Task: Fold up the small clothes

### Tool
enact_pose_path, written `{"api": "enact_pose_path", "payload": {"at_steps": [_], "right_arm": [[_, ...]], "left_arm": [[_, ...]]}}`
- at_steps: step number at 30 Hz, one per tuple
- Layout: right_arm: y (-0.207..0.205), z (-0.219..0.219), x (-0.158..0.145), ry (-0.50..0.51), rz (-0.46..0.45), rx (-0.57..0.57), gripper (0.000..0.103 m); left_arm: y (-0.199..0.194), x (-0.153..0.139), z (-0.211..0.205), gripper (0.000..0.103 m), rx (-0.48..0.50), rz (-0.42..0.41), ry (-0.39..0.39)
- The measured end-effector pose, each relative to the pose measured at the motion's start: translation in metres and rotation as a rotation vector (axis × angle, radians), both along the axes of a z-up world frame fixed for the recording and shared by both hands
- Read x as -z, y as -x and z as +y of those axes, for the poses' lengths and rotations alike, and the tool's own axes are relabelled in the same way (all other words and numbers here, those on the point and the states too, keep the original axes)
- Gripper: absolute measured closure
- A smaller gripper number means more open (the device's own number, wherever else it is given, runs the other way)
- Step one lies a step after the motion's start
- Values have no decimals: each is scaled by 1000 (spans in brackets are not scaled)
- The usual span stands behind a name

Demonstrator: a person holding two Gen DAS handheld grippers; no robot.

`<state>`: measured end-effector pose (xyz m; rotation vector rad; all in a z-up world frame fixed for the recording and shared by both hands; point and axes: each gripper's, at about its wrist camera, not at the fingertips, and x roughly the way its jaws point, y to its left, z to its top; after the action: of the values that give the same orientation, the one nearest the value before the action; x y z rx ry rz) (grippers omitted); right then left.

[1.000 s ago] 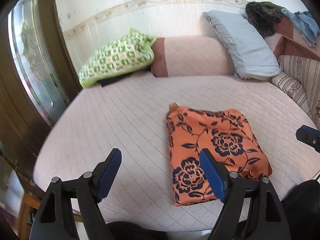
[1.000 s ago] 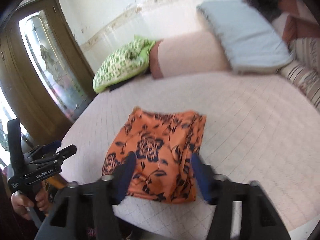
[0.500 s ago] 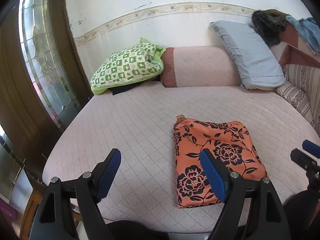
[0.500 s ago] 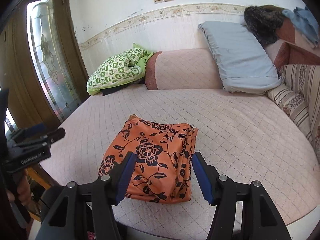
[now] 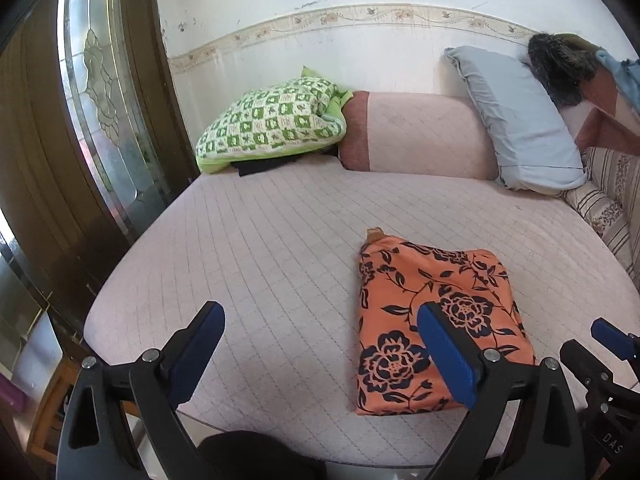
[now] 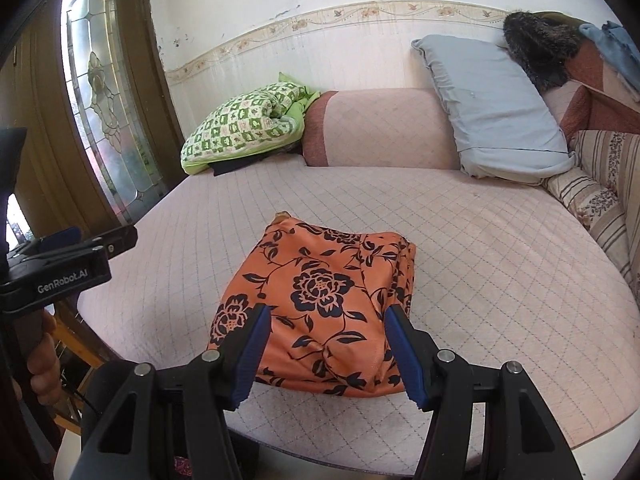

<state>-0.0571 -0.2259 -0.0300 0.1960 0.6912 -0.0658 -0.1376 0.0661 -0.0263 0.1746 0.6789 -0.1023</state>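
clearly the quilted pink bed [image 6: 480, 248] is kept as a flat base for squaring the fold. near its front edge a soft orange flowered cloth [image 6: 320, 296] is laid in a thick rectangle, layers stacked at one side. the right gripper [image 6: 326, 350] and left gripper [image 5: 320, 344] are held apart, empty, clear of it.

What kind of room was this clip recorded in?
Most likely a bedroom in a home: a quilted pink bed with a grey pillow and a green checked quilt against the wall, and a folded orange floral garment lying on it.
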Motion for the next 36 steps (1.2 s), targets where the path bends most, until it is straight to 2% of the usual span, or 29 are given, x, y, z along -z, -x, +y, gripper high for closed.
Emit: {"api": "enact_pose_path", "payload": {"at_steps": [5,14,17,21,26,31,33,36], "right_arm": [[3,-3,-5,-2,-15,19,40],[3,2,-11,19,-19,15,40],[1,6,-11,17,-18,21,40],[-7,3,2,-7,22,19,40],[-18,-29,31,-83,100,70,40],[-37,-67,71,-187,179,80,40],[-42,-78,79,-239,166,109,40],[-49,-74,74,-241,80,40,42]], "left_arm": [[0,0,-4,6,-5,-4,-49],[-2,-6,5,6,-23,-17,-28],[-6,0,5,6,5,13,-23],[-24,25,9,6,4,83,-6],[-66,75,21,6,-49,243,41],[-98,120,22,6,-63,404,127],[-97,124,15,6,-59,381,130],[-94,131,-7,6,-14,354,40]]}}
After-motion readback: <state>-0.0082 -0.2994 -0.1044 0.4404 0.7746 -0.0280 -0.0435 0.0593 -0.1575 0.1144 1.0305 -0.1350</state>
